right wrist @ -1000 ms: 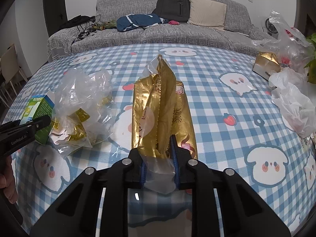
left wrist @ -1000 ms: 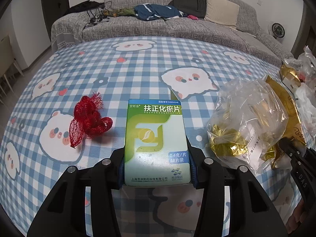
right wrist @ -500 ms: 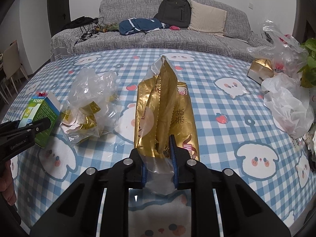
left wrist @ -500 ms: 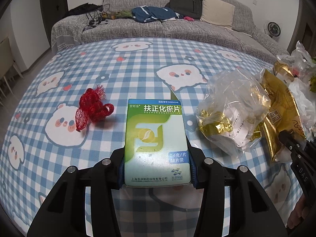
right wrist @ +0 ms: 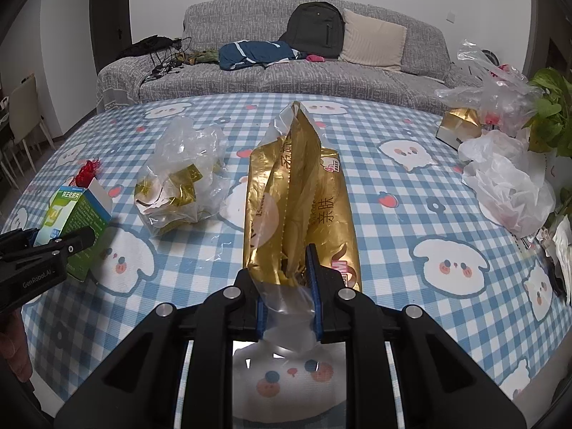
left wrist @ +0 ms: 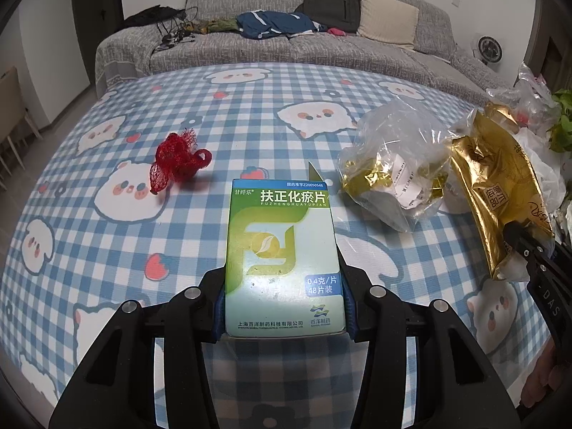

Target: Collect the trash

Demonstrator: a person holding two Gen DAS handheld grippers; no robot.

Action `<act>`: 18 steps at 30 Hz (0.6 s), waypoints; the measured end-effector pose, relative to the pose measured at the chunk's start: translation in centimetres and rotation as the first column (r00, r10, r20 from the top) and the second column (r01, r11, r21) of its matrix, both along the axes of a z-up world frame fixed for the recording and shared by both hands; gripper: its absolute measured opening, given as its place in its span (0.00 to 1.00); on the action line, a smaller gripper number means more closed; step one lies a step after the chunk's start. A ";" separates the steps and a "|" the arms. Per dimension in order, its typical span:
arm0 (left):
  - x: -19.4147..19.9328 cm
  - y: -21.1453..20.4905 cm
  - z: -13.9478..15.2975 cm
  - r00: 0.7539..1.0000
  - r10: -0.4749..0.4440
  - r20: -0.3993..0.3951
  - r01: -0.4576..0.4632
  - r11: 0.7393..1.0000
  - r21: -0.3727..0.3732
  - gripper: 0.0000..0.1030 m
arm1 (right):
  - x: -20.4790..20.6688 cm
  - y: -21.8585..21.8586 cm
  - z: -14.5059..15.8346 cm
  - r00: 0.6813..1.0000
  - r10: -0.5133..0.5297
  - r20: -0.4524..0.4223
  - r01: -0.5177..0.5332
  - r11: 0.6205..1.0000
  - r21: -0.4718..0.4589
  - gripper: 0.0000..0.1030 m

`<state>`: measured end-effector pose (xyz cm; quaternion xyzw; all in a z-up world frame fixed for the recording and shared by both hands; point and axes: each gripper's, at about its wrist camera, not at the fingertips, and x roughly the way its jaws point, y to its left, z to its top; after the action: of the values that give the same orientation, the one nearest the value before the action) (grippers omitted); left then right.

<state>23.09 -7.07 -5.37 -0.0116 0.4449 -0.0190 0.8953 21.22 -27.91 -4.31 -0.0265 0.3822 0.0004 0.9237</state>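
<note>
My left gripper [left wrist: 284, 307] is shut on a green and white medicine box [left wrist: 282, 257] and holds it above the checked tablecloth [left wrist: 107, 250]. The box also shows at the left in the right wrist view [right wrist: 77, 221]. My right gripper [right wrist: 287, 286] is shut on the clear end of a gold wrapper bag [right wrist: 300, 200], which shows at the right in the left wrist view [left wrist: 497, 193]. A clear bag with gold scraps [left wrist: 393, 171] lies between them on the table [right wrist: 182, 175]. A red mesh net [left wrist: 177, 162] lies to the left.
At the table's right edge lie a white plastic bag [right wrist: 507, 182], a clear bag [right wrist: 493, 85], a gold box [right wrist: 459, 125] and a green plant [right wrist: 550, 114]. A grey sofa [right wrist: 286, 71] with a backpack [right wrist: 314, 28] and clothes stands behind the table.
Both grippers have pulled back and up from the table with their loads held. The clear bag and red net stay on the cloth.
</note>
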 end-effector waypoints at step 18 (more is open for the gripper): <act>-6.4 1.2 1.0 1.000 0.028 -0.002 -0.028 1.000 0.005 0.45 | -5.0 1.0 1.5 1.000 0.002 0.015 -0.002 1.000 0.008 0.17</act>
<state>16.73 -5.89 -4.36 -0.0157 0.4456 -0.0056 0.8951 16.18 -26.87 -2.86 -0.0233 0.3753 0.0028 0.9266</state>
